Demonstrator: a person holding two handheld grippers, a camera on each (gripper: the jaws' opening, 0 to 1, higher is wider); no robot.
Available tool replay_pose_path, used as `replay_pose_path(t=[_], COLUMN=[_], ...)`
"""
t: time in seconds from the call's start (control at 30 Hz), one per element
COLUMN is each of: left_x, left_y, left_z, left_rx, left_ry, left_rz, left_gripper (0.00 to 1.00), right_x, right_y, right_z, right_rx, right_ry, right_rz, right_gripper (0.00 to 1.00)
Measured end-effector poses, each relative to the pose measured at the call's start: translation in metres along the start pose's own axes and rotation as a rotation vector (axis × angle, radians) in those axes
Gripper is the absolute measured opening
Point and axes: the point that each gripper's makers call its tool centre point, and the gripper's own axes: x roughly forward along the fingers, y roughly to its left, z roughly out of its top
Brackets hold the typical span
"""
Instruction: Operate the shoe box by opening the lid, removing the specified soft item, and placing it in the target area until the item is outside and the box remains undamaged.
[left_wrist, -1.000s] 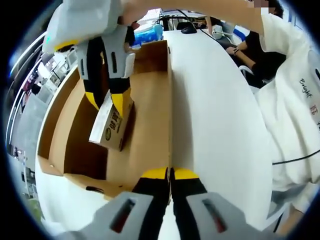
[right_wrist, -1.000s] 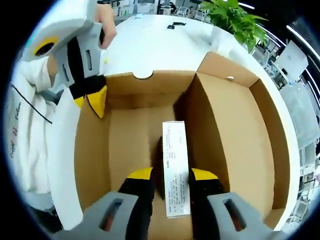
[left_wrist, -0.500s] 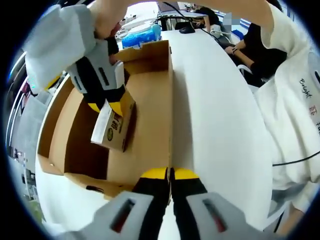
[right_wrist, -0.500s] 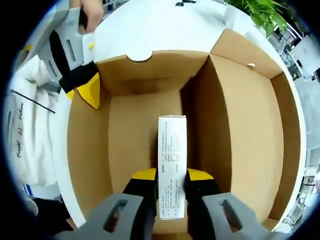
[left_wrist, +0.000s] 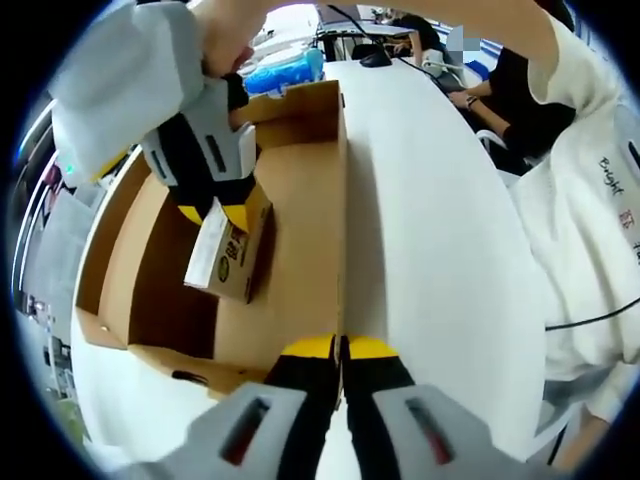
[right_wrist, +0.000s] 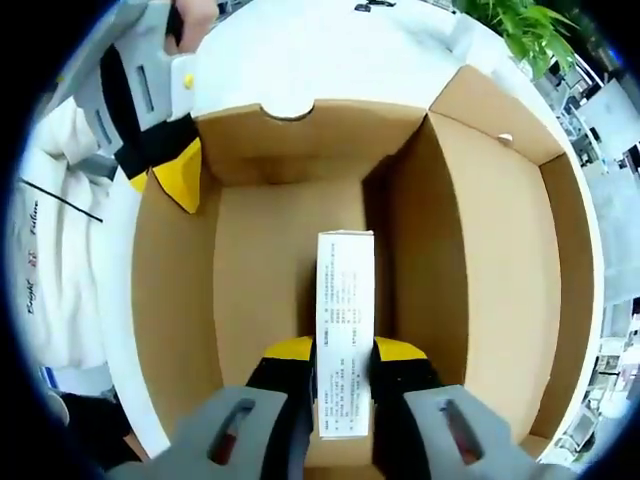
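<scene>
Now | right gripper (right_wrist: 343, 352) pinches slim carton (right_wrist: 345, 320) | left gripper (left_wrist: 340, 347) clamps cardboard wall (left_wrist: 340, 210)

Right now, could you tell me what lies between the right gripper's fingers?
In the right gripper view, the small printed carton sits clamped between the right gripper fingers, inside the open shoe box.

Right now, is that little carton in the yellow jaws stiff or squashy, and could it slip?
The small carton probably stays stiff: its edges look straight between the right gripper jaws. It seems light, hanging from one end. Its smooth printed faces might let it slip or pivot.
</scene>
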Motion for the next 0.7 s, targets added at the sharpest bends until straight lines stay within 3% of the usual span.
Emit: replay_pose_path(t=[0.17, 0.23, 0.43, 0.47, 0.53, 0.7], left_x=[0.0, 0.0, -0.001, -0.002, -0.001, 0.001], left_y=[-0.001, -0.001, -0.004, -0.004, -0.006, -0.011], left_z=[0.0, 0.0, 0.001, 0.001, 0.002, 0.005], left_rx=[0.004, 0.004, 0.0, -0.002, -0.002, -0.002], left_ry=[0.004, 0.005, 0.001, -0.001, 0.001, 0.007], left_rz=[0.002, 0.001, -0.01, -0.014, -0.014, -0.011], left_gripper=[0.01, 0.01, 0.01, 0.01, 0.0, 0.01], right_x=[-0.001, -0.005, -0.012, -0.018, -0.025, -0.037], right_y=[-0.003, -0.013, 0.002, 0.012, 0.011, 0.014], right_z=[0.0, -0.003, -0.015, -0.021, -0.024, -0.032], right_rx=[-0.021, -0.036, -0.069, -0.095, -0.056, -0.085], right_ry=[0.001, 0.013, 0.026, 0.059, 0.061, 0.061], right_rz=[-0.018, -0.091, 0.02, 0.056, 0.05, 0.078], right_gripper=[0.19, 0.19, 0.19, 0.19, 0.19, 0.19])
